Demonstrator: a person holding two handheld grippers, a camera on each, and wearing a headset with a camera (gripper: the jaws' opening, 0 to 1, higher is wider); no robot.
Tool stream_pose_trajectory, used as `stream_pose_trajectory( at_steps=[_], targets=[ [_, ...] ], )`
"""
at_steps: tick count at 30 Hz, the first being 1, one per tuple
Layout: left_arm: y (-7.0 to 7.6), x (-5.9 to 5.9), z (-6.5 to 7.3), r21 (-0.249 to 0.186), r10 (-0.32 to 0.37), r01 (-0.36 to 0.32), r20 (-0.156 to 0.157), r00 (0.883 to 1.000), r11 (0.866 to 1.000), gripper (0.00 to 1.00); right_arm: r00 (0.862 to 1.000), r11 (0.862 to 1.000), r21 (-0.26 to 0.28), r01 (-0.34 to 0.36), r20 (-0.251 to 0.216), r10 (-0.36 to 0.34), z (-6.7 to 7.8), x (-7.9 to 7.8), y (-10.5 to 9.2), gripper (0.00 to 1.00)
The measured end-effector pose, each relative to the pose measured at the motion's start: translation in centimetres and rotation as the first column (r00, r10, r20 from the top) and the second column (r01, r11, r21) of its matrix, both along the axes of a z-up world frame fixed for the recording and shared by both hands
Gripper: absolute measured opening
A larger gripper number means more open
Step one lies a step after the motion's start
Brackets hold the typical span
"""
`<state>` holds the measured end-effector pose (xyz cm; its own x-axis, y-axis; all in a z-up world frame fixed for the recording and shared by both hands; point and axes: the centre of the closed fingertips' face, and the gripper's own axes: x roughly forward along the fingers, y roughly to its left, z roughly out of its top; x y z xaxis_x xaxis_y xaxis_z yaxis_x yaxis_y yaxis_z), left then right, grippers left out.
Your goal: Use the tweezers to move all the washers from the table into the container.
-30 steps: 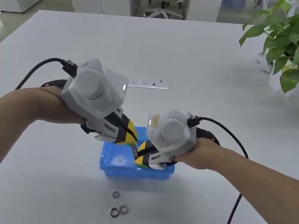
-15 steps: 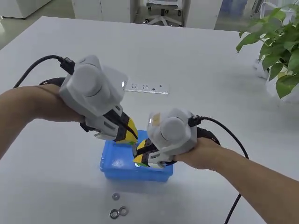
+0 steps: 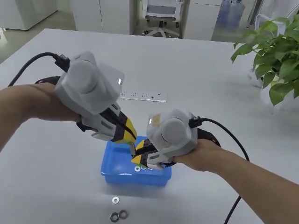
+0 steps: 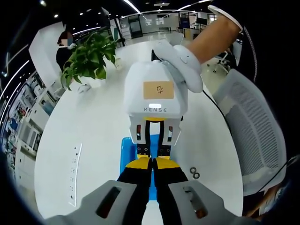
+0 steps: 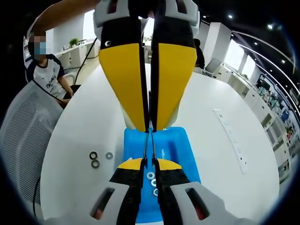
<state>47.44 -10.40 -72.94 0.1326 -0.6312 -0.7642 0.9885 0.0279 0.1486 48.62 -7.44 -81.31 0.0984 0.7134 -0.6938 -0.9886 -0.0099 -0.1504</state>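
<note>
The left claw [image 3: 122,135] is clamped shut on the tweezers [image 5: 149,140], which run down from its yellow jaws into the right claw [image 3: 139,161]. The right claw's jaws are almost together, pinching the tweezers' legs. Directly under both claws sits the container [image 3: 135,178], with two washers [image 5: 150,176] inside, just below the right claw's tips. Three more washers [image 3: 115,200] lie on the table [image 3: 210,93], near the container on the person's side of the claws. A power strip [image 3: 140,95] lies beyond the claws and a plant [image 3: 275,56] stands well off to the right. Nothing blocks the container. Since half a second ago both claws have kept their pose, and the three loose washers are unmoved.
</note>
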Motion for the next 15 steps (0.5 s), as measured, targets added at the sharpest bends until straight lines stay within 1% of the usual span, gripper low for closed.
stream_pose_trajectory(
  at_steps=[6, 15],
  targets=[
    [0.0, -0.7, 0.9, -0.004, 0.003, -0.003, 0.012, 1.000, 1.000, 0.05, 1.000, 1.000, 0.016, 0.010, 0.003, -0.010, 1.0, -0.7, 0.1, 0.12],
    [0.1, -2.0, 1.6, 0.001, 0.004, -0.004, 0.023, 1.000, 1.000, 0.05, 1.000, 1.000, 0.022, 0.007, 0.016, -0.008, 1.6, -1.7, 0.3, 0.12]
  ],
)
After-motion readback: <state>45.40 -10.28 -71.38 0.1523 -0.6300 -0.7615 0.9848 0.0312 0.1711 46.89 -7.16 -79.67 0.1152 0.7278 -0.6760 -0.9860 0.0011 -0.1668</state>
